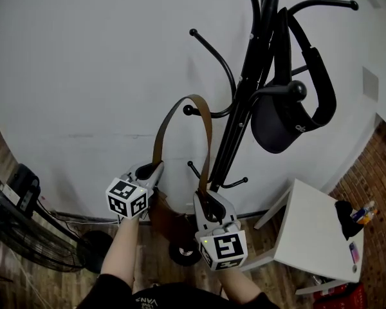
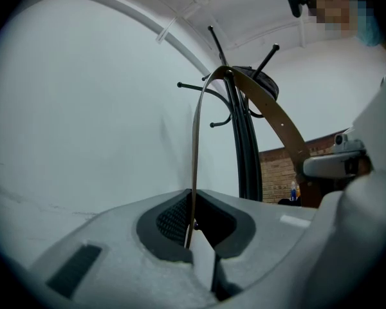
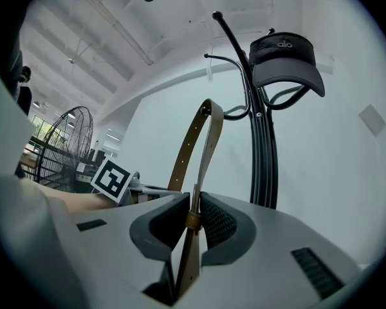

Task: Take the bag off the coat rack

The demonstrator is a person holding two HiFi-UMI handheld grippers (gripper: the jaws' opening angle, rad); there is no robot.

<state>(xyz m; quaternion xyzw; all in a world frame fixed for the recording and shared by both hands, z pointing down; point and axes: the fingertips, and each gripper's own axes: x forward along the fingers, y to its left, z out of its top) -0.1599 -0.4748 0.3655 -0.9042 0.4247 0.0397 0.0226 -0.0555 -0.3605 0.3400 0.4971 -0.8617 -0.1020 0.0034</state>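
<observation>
A brown bag point(image 1: 169, 221) hangs low between my two grippers, its long brown strap point(image 1: 208, 134) looping up over a low hook point(image 1: 189, 111) of the black coat rack point(image 1: 248, 89). I cannot tell whether the strap rests on that hook. My left gripper point(image 1: 156, 170) is shut on the left run of the strap point(image 2: 194, 147), which passes edge-on between its pads point(image 2: 174, 221). My right gripper point(image 1: 203, 198) is shut on the right run of the strap point(image 3: 206, 140), at a small keeper loop. Both grippers sit below the hook.
A dark visor cap point(image 1: 289, 118) hangs on a higher hook to the right. A white side table point(image 1: 315, 237) stands at the right, with a red basket point(image 1: 344, 297) beyond it. A black fan point(image 1: 16, 230) stands on the left. The white wall is close behind the rack.
</observation>
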